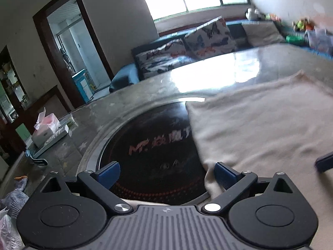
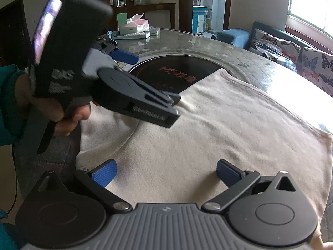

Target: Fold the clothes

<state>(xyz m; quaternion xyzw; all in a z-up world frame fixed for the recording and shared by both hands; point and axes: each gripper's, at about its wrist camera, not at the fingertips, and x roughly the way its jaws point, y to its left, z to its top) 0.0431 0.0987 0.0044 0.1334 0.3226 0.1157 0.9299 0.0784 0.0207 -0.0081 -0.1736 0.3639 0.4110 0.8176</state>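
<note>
A cream garment (image 2: 208, 129) lies flat on the round grey table (image 2: 239, 58), its far corner covering part of a black round hotplate (image 2: 166, 68). My right gripper (image 2: 166, 175) hovers open low over the garment's near part, nothing between its blue fingers (image 2: 105, 175). My left gripper (image 2: 153, 89), held by a hand (image 2: 62, 114), is open above the garment's left edge. In the left wrist view that left gripper (image 1: 167, 175) spans the hotplate (image 1: 156, 145) and the garment's edge (image 1: 260, 125), empty. A blue fingertip of the right gripper (image 1: 324, 162) shows at the right.
A tissue box (image 2: 137, 26) and flat boxes (image 2: 135, 35) sit at the table's far side. A sofa with butterfly cushions (image 2: 291, 52) stands beyond the table on the right. A teal sleeve (image 2: 8, 104) is at the left. Bags and cloth (image 1: 12, 204) lie beside the table.
</note>
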